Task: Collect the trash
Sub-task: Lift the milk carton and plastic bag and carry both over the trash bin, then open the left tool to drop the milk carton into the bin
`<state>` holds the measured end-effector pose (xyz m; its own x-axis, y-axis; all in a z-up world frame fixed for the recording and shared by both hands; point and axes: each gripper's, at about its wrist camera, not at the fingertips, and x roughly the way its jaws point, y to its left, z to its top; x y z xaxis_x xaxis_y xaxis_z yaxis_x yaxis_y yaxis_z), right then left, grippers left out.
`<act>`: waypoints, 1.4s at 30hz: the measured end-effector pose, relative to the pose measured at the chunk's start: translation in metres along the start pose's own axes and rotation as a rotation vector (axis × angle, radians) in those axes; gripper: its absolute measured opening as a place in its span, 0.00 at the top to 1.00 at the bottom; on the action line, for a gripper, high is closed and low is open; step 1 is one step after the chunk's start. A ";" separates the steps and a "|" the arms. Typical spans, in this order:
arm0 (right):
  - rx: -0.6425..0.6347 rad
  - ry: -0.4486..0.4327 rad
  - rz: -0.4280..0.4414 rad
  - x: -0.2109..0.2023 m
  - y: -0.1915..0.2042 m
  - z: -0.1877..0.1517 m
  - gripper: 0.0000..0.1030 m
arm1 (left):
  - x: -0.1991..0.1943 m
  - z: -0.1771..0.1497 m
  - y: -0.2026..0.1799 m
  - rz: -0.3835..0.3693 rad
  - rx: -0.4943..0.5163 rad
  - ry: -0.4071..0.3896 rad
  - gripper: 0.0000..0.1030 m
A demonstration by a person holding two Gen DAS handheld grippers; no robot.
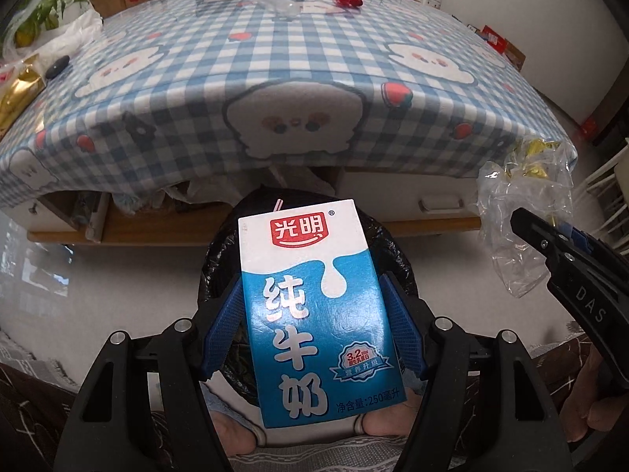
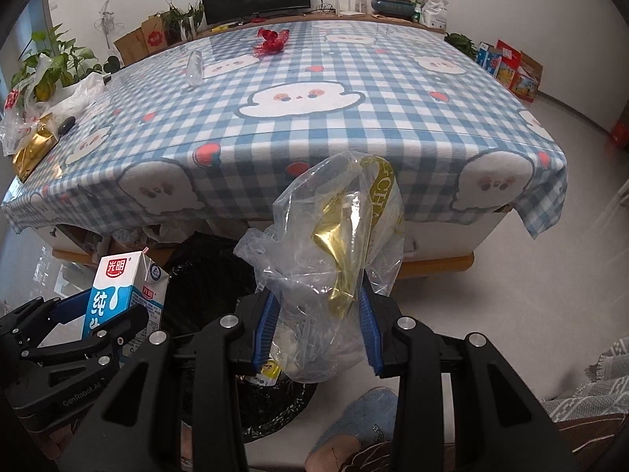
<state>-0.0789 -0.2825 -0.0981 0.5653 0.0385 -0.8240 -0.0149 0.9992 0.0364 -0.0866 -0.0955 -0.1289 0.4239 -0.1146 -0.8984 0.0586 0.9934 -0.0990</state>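
Left gripper [image 1: 314, 338] clamped across the milk carton [image 1: 314, 314] — stiff, light, best pinched on its flat sides — above the black bin bag [image 2: 204, 271]. Right gripper [image 2: 318, 328] closed on a crinkly, slippery plastic bag [image 2: 330, 244] beside it, below the desk [image 2: 314, 98].

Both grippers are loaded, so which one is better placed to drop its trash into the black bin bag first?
Left, probably. Its milk carton hangs directly over the black bin bag. The right gripper holds its clear plastic bag nearer the bin bag's edge.

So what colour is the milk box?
The milk carton is blue and white with a red logo on top, clearest in the left wrist view.
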 end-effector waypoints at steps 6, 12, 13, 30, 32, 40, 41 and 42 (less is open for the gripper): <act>-0.010 0.038 -0.005 0.030 -0.002 -0.008 0.66 | 0.028 -0.002 -0.002 0.013 0.013 0.024 0.35; 0.006 0.093 -0.014 0.059 -0.005 -0.012 0.66 | 0.057 -0.003 -0.003 0.017 0.014 0.055 0.35; 0.007 0.100 -0.018 0.063 -0.005 -0.013 0.66 | 0.061 -0.003 -0.004 0.017 0.016 0.060 0.35; 0.006 0.106 -0.012 0.066 -0.002 -0.013 0.65 | 0.066 0.000 -0.003 0.024 0.034 0.024 0.15; -0.003 0.092 -0.005 0.060 0.002 -0.012 0.66 | 0.057 0.001 0.004 0.035 0.033 0.000 0.10; -0.049 0.041 0.032 0.037 0.030 -0.003 0.66 | 0.015 0.005 0.036 0.062 0.030 -0.075 0.06; -0.054 0.035 0.038 0.034 0.035 -0.002 0.66 | 0.010 0.004 0.041 0.067 0.026 -0.080 0.06; -0.062 0.031 0.044 0.032 0.040 -0.002 0.66 | 0.006 0.004 0.046 0.068 0.020 -0.085 0.06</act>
<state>-0.0630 -0.2412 -0.1238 0.5373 0.0820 -0.8394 -0.0907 0.9951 0.0392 -0.0781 -0.0503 -0.1373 0.5025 -0.0480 -0.8633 0.0447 0.9986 -0.0295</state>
